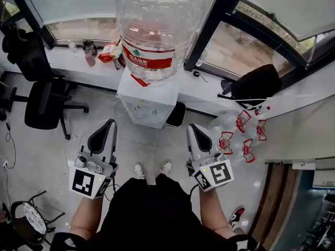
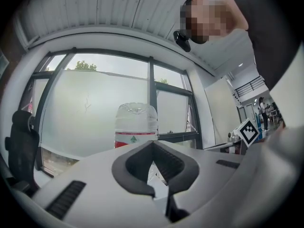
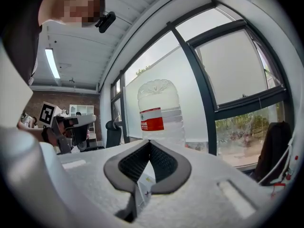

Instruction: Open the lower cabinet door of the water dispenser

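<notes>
Pale glossy floor (image 1: 137,146) runs up to a window wall, where the water dispenser (image 1: 147,102) is stood. The left claw (image 1: 109,124) and the right claw (image 1: 194,128) are held level side by side, each pressed together at the tips with nothing pinched. Both are well apart from the dispenser. Between them and below, the person's shoes (image 1: 152,169) are planted just before the cabinet. A large water bottle (image 1: 157,27) is seated on top of the dispenser. The lower cabinet door would be on the front face, but it cannot be made out from this steep angle.

Trouble is judged likely from three causes. If a claw is not spread before the door edge is reached, the edge will be nudged rather than gripped. A hard pull could rock the top-heavy dispenser. A wide swing could send the small bottles (image 1: 242,136) on the floor at the right rolling.
</notes>
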Available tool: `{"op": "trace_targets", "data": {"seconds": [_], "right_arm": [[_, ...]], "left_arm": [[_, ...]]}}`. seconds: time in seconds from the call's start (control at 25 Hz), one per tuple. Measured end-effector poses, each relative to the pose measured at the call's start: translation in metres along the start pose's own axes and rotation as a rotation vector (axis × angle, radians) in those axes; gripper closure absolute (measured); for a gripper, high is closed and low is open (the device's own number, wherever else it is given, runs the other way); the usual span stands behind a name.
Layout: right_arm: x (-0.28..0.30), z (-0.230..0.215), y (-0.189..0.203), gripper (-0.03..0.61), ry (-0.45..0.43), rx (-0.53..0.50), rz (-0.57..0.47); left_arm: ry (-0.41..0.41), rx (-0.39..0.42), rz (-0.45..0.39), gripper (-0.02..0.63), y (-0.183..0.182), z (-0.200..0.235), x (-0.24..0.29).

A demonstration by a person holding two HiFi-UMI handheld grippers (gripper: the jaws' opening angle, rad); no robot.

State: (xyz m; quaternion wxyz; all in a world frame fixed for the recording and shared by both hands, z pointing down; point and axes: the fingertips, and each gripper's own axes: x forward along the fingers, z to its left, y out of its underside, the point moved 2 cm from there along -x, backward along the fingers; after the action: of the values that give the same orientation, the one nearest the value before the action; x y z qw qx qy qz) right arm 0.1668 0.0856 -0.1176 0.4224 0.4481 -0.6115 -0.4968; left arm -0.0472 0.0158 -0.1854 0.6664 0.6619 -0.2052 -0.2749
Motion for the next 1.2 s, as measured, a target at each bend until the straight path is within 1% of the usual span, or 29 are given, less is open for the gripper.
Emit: {"op": "trace_targets", "data": {"seconds": [0.16, 0.32, 0.44, 0.56, 0.64, 0.76, 0.84, 1.0, 1.2], "right_arm": [[0.004, -0.011, -0.004, 0.574, -0.038, -0.011, 0.007], [0.008, -0.019, 0.001, 0.574, -0.057, -0.005, 0.027], [0.009, -0.023, 0.014, 0.574, -0.074, 0.005, 0.066], [0.013, -0.027, 0.034, 0.574, -0.099, 0.005, 0.107], [0.021, -0.032, 0.049, 0.574, -0.113, 0.003, 0.125], [0.033, -0.037, 0.068, 0.574, -0.116, -0.01, 0.132], [0.04, -0.038, 0.08, 0.574, -0.107, -0.018, 0.124], [0.054, -0.037, 0.116, 0.574, -0.092, -0.014, 0.121], [0.068, -0.029, 0.16, 0.574, -0.085, -0.02, 0.137]], "left_arm": [[-0.042, 0.008, -0.004, 0.604, -0.001, -0.005, 0.005], [-0.07, -0.007, 0.027, 0.605, 0.014, -0.008, 0.006], [-0.111, -0.016, 0.055, 0.604, 0.024, -0.002, 0.004], [-0.148, 0.01, 0.085, 0.604, 0.044, 0.009, 0.003], [-0.159, 0.021, 0.096, 0.604, 0.062, 0.015, 0.008], [-0.154, 0.025, 0.084, 0.604, 0.082, 0.019, 0.018], [-0.145, 0.014, 0.072, 0.604, 0.096, 0.02, 0.021], [-0.123, 0.023, 0.048, 0.604, 0.132, 0.03, 0.021], [-0.098, -0.032, 0.082, 0.605, 0.183, 0.044, 0.013]]}}
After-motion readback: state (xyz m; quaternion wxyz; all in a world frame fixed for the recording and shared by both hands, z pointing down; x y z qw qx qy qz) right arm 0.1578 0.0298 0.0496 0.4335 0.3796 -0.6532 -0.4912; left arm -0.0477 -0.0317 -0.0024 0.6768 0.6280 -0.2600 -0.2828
